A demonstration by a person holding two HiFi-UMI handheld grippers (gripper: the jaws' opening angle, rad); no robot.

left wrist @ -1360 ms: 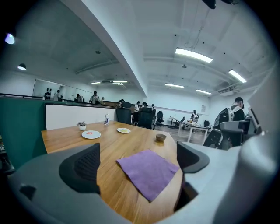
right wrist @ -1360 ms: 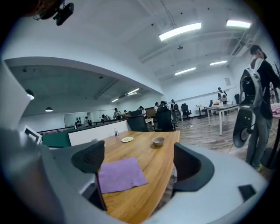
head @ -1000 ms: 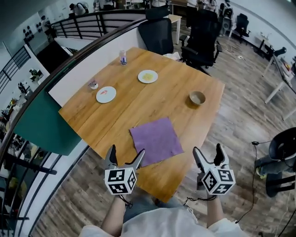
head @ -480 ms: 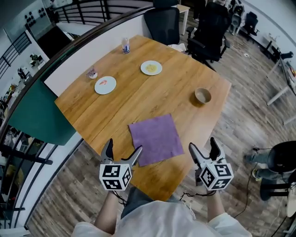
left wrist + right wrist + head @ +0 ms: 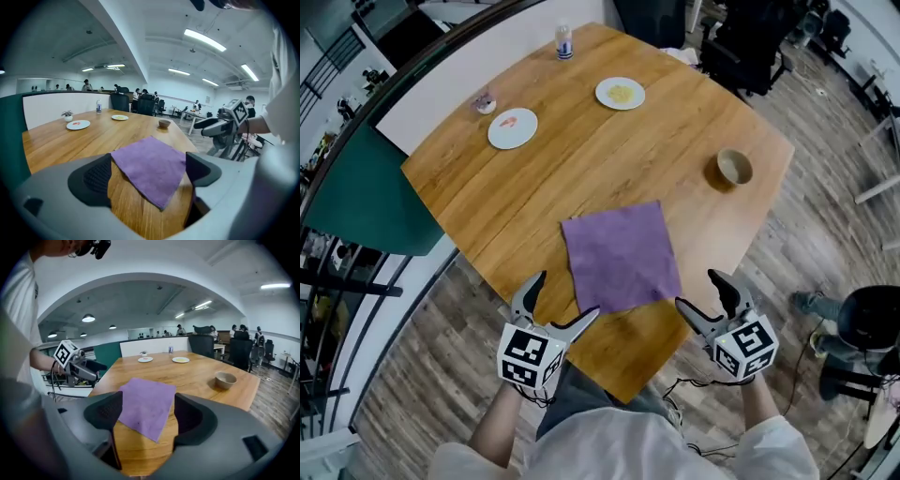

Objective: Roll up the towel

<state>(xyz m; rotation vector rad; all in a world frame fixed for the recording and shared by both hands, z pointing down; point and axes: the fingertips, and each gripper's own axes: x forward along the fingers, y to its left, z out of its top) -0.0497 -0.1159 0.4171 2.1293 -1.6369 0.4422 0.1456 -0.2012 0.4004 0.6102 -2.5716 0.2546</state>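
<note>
Both grippers are coming down closer to the near edge of the purple towel (image 5: 621,255), which is lying flat and unrolled on the wooden table (image 5: 534,197) near its front corner, just as it was a second ago. The left gripper (image 5: 567,295) is standing wide after closing only slightly, while the right gripper (image 5: 698,291) is narrowing to a middling gap, and neither is pinching anything. Rolling is probably not beginning yet; the hands seem to be lining up for a first pinch.
</note>
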